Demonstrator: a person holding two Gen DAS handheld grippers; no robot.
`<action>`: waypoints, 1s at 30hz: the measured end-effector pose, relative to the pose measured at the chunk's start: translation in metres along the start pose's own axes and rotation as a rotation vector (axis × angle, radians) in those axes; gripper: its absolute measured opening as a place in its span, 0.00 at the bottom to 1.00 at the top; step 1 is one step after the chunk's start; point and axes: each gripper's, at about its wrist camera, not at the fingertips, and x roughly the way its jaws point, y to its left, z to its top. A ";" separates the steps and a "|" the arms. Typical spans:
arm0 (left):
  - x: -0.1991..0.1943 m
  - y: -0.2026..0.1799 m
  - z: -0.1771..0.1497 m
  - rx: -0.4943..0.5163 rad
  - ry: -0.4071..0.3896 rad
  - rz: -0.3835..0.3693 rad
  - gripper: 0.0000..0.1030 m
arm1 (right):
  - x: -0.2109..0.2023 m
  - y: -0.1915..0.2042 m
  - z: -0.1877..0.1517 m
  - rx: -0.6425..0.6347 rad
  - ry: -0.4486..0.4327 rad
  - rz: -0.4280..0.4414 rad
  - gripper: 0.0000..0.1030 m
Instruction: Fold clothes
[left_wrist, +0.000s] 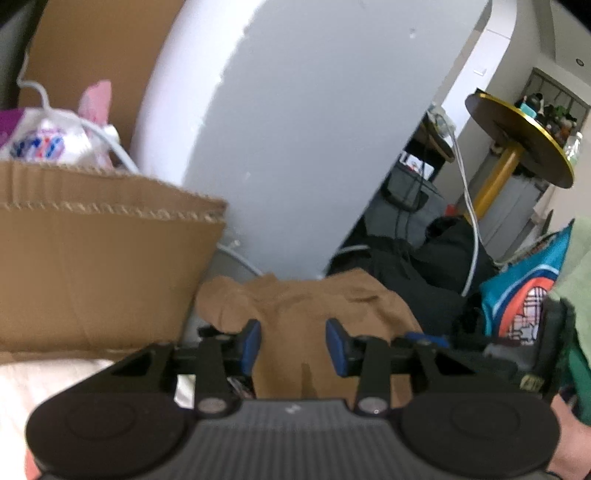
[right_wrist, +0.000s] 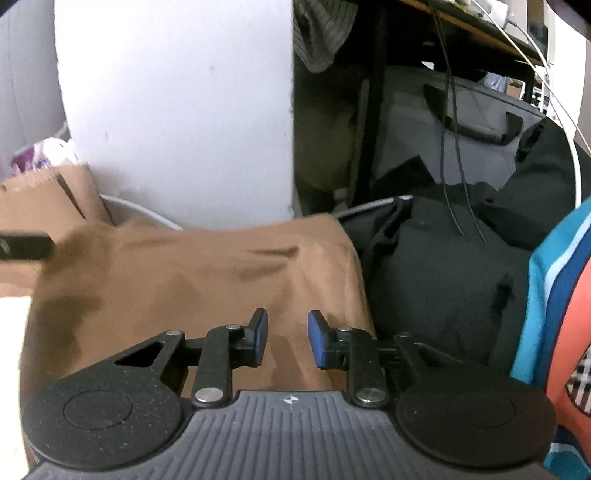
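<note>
Low in both frames sits the brown garment, bunched up in front of the white wall. Left hand-held gripper and right hand-held gripper both hover over it with jaws apart, gripping nothing. Looks like mid-fold regrasp; next up, probably pinch an edge and pull it flat.

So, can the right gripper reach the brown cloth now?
Probably yes: the right gripper is open just above the brown cloth, and nothing lies between them.
</note>
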 end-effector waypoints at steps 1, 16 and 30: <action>-0.003 0.002 0.000 -0.003 -0.010 0.004 0.40 | 0.003 -0.004 -0.001 0.008 0.002 -0.008 0.30; 0.037 0.004 -0.013 -0.009 0.152 -0.039 0.39 | 0.041 -0.025 0.010 0.079 -0.010 -0.022 0.28; 0.009 -0.026 -0.028 0.047 0.158 -0.058 0.41 | -0.025 -0.023 -0.038 0.017 0.000 -0.001 0.28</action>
